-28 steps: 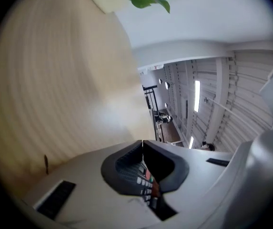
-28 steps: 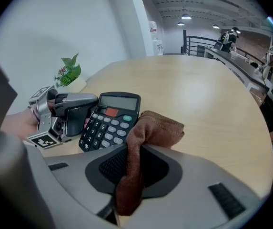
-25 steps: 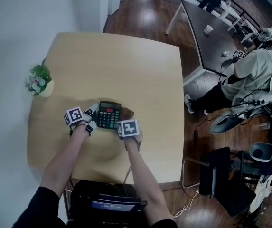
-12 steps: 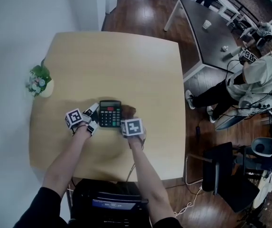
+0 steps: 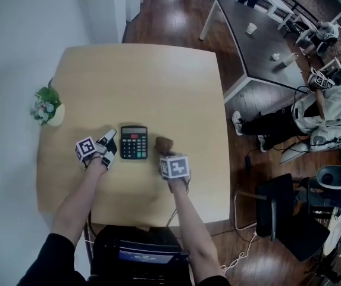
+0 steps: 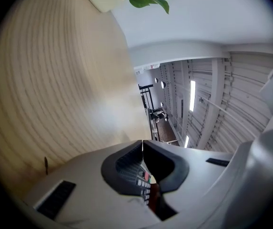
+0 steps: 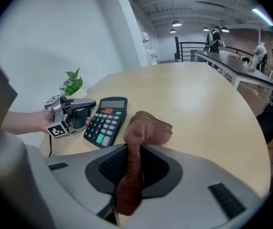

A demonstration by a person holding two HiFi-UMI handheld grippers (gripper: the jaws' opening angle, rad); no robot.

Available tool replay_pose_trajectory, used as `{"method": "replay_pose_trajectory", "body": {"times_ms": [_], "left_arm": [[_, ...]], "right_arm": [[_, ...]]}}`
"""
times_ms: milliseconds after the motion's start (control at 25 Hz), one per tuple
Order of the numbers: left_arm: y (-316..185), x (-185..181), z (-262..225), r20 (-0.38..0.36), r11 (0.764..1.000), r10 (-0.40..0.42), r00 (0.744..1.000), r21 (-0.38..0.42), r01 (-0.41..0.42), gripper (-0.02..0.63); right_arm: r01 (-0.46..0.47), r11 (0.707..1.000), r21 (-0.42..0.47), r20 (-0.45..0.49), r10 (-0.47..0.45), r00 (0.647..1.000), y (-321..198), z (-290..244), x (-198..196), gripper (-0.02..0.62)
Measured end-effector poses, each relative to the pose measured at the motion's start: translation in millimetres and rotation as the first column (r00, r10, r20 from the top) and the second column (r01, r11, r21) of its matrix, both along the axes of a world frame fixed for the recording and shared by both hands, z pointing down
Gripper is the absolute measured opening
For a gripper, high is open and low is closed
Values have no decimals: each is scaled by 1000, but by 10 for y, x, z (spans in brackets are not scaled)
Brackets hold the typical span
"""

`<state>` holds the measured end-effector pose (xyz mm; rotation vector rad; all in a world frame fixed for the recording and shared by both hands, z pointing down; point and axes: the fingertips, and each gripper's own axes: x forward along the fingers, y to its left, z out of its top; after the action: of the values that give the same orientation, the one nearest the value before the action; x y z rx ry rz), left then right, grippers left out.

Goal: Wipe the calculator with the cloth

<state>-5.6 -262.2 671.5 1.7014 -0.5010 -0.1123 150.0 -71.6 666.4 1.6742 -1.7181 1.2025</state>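
A black calculator [image 5: 134, 142] lies flat on the round wooden table [image 5: 158, 82], keys up, also seen in the right gripper view [image 7: 106, 120]. My left gripper [image 5: 110, 140] is shut and empty, its tips right beside the calculator's left edge; I cannot tell if they touch. In its own view the left gripper [image 6: 142, 144] shows closed jaws over the tabletop. My right gripper [image 5: 169, 155] is shut on a brown cloth [image 5: 164, 144], just right of the calculator. The cloth [image 7: 145, 128] bunches beyond the right gripper [image 7: 132, 162] and hangs back between the jaws.
A small potted plant [image 5: 46, 108] stands at the table's left edge. A dark table [image 5: 259, 46] with cups is at the back right, a person [image 5: 325, 115] sits beside it, and chairs [image 5: 283, 213] stand on the right. A black unit [image 5: 140, 255] sits at the near edge.
My right gripper has carried the cloth to the right, off the calculator's lower right part, so the whole calculator shows. The left gripper has stayed beside the calculator.
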Motion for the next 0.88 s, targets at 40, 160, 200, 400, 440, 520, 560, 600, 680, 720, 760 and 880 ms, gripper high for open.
{"method": "replay_pose_trajectory", "body": {"times_ms": [40, 160, 200, 400, 440, 520, 560, 600, 680, 720, 760, 880], "left_arm": [[11, 13, -10, -3, 1000, 4, 1000, 3, -4, 2], [54, 82, -5, 19, 999, 43, 999, 21, -44, 2], [55, 107, -10, 27, 998, 51, 998, 26, -52, 2], [40, 224, -1, 24, 998, 64, 998, 22, -64, 2], [32, 238, -1, 22, 998, 65, 998, 21, -66, 2], [23, 254, -1, 19, 997, 71, 997, 20, -71, 2], [27, 256, 0, 20, 997, 74, 997, 18, -75, 2], [37, 251, 4, 22, 997, 78, 997, 16, -78, 2], [58, 220, 18, 23, 997, 76, 997, 14, -77, 0], [62, 189, 20, 17, 998, 69, 997, 14, -69, 0], [64, 146, 6, 9, 998, 59, 998, 17, -60, 0], [155, -4, -304, -105, 998, 40, 994, 52, -35, 0]], "right_arm": [[2, 1000, 2, 5, -2, 1000, 34, 3, -14, 64], [26, 1000, -7, 30, -26, 999, 90, 54, -131, 64], [44, 999, -15, 33, -43, 999, 70, 89, -191, 64], [152, 987, -51, -10, -153, 988, -68, 179, -482, 64], [158, 986, -58, -12, -159, 987, -75, 179, -514, 66], [158, 985, -74, -28, -161, 987, -72, 190, -520, 64], [155, 985, -81, -43, -159, 986, -69, 195, -503, 66], [152, 985, -85, -57, -157, 986, -66, 196, -481, 66], [139, 986, -90, -78, -146, 986, -40, 193, -420, 66], [128, 988, -90, -75, -135, 988, -13, 187, -388, 66], [114, 991, -74, -57, -118, 991, 12, 157, -360, 66], [-3, 997, 76, 67, -2, 998, 137, -230, -196, 66]]}}
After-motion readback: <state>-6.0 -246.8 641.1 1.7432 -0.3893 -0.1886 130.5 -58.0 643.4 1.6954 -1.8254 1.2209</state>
